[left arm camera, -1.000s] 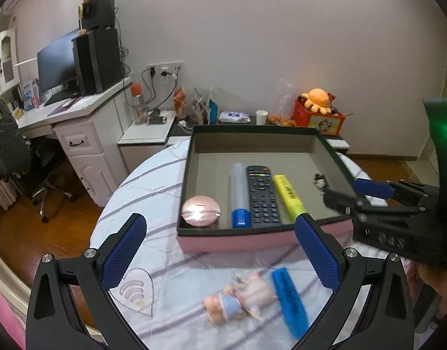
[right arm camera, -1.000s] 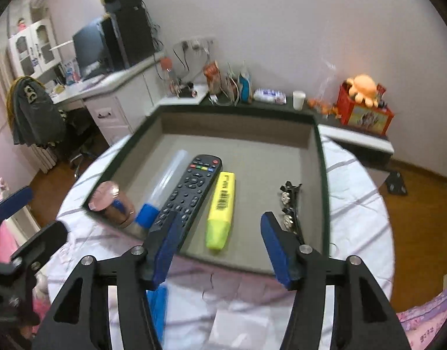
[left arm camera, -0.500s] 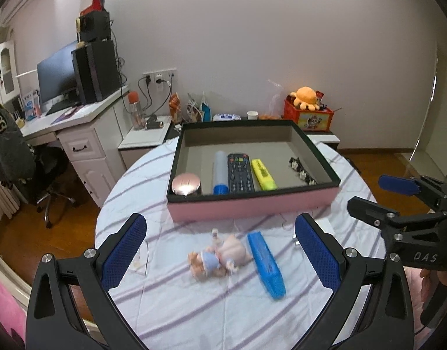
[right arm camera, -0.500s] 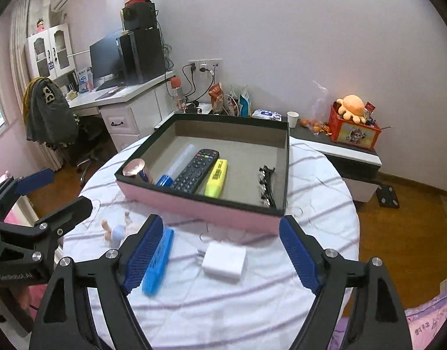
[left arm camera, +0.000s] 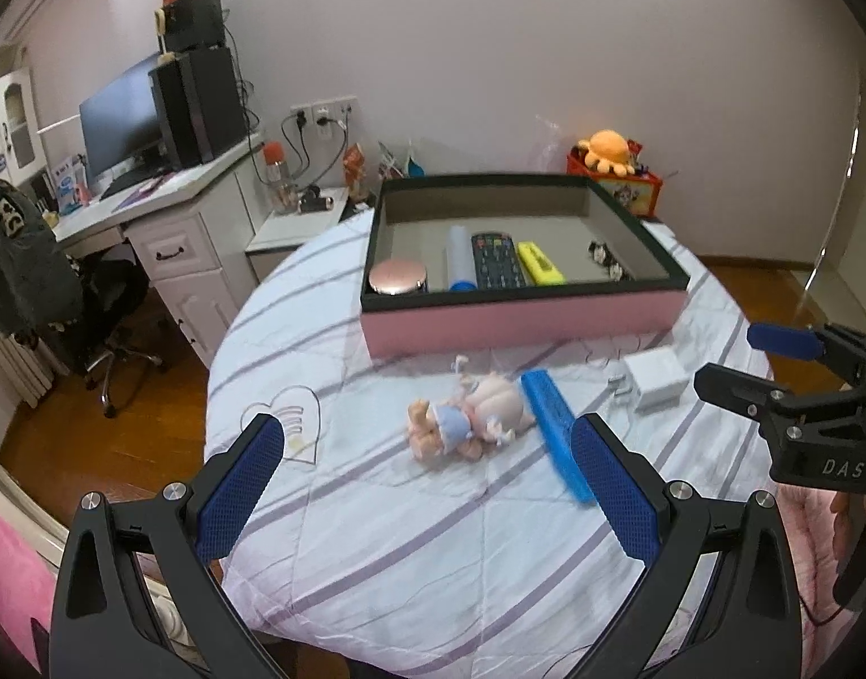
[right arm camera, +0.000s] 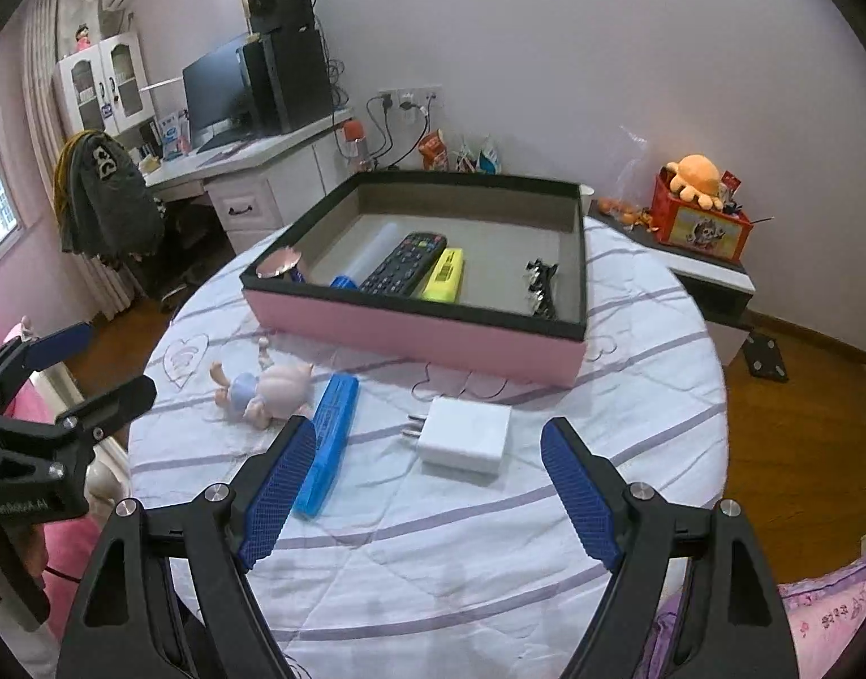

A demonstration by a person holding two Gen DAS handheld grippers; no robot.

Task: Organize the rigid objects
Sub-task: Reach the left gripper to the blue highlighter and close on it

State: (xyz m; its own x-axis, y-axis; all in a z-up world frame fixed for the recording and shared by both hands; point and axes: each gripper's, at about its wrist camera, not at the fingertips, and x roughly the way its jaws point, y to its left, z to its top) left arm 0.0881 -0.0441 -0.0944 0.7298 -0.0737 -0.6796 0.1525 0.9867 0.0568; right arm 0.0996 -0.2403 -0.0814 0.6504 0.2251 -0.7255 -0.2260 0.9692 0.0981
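A pink box point(left arm camera: 523, 323) point(right arm camera: 410, 334) with a dark rim stands on the round table and holds a round compact point(left arm camera: 397, 277), a tube point(left arm camera: 460, 260), a remote point(left arm camera: 495, 260) point(right arm camera: 403, 263), a yellow highlighter point(left arm camera: 540, 263) point(right arm camera: 445, 274) and a black clip point(right arm camera: 540, 288). In front of it lie a baby doll point(left arm camera: 469, 418) point(right arm camera: 263, 390), a blue case point(left arm camera: 554, 433) point(right arm camera: 331, 441) and a white charger point(left arm camera: 656, 379) point(right arm camera: 464, 433). My left gripper point(left arm camera: 424, 489) is open and empty, above the near table, short of the doll. My right gripper point(right arm camera: 430, 495) is open and empty, just short of the charger.
The table wears a white cloth with purple stripes point(left arm camera: 433, 566). A white desk with a monitor point(left arm camera: 167, 203) and an office chair point(left arm camera: 93, 305) stand at the left. A low shelf with an orange plush toy point(right arm camera: 698, 215) is behind the table. Wooden floor surrounds it.
Both grippers have pulled back from the box toward the near table edge. The doll, blue case and charger have come into fuller view. The right gripper's jaws stand wider than a second ago.
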